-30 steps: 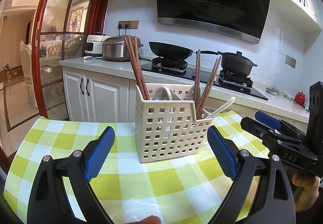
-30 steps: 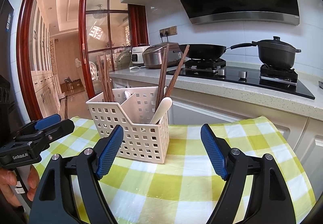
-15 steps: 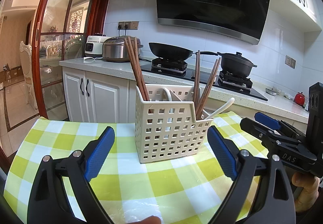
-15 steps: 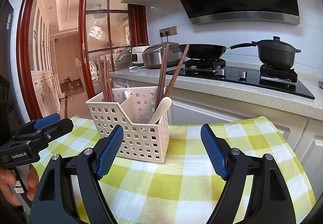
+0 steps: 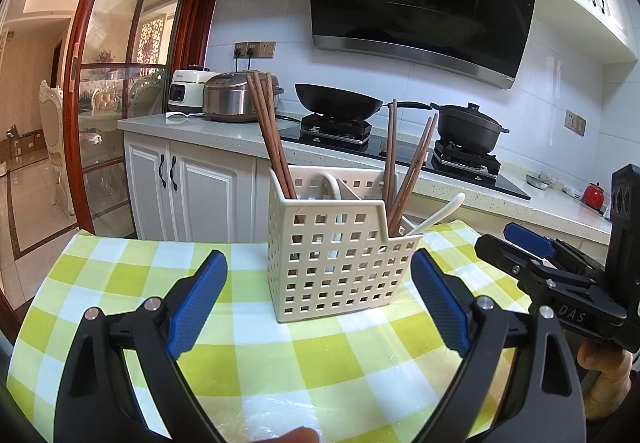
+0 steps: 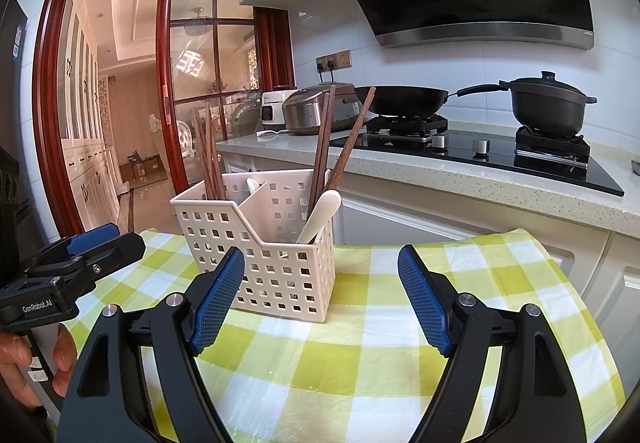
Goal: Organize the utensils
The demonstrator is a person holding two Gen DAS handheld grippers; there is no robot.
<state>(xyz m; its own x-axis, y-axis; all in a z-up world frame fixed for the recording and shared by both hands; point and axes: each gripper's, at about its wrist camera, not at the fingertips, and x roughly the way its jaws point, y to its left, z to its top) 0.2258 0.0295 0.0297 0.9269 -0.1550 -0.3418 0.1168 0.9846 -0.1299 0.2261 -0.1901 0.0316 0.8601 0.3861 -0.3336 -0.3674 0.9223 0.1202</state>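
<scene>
A cream perforated utensil basket [image 5: 340, 263] stands on the yellow-green checked tablecloth [image 5: 240, 355]; it also shows in the right wrist view [image 6: 276, 263]. Brown wooden chopsticks [image 5: 266, 139] lean in its left compartment. More chopsticks [image 5: 404, 171] and a white spoon [image 5: 440, 211] stand in its right compartment. My left gripper [image 5: 320, 299] is open and empty, just in front of the basket. My right gripper [image 6: 320, 295] is open and empty, in front of the basket's right corner. Each gripper shows in the other's view, the right [image 5: 532, 255] and the left [image 6: 92, 247].
Behind the table runs a kitchen counter [image 5: 200, 125] with a rice cooker [image 5: 232, 99], a black wok [image 5: 340, 107] and a black pot [image 5: 468, 127] on a hob. White cabinets [image 5: 192, 187] stand below. A wood-framed glass door [image 6: 212, 83] is at the left.
</scene>
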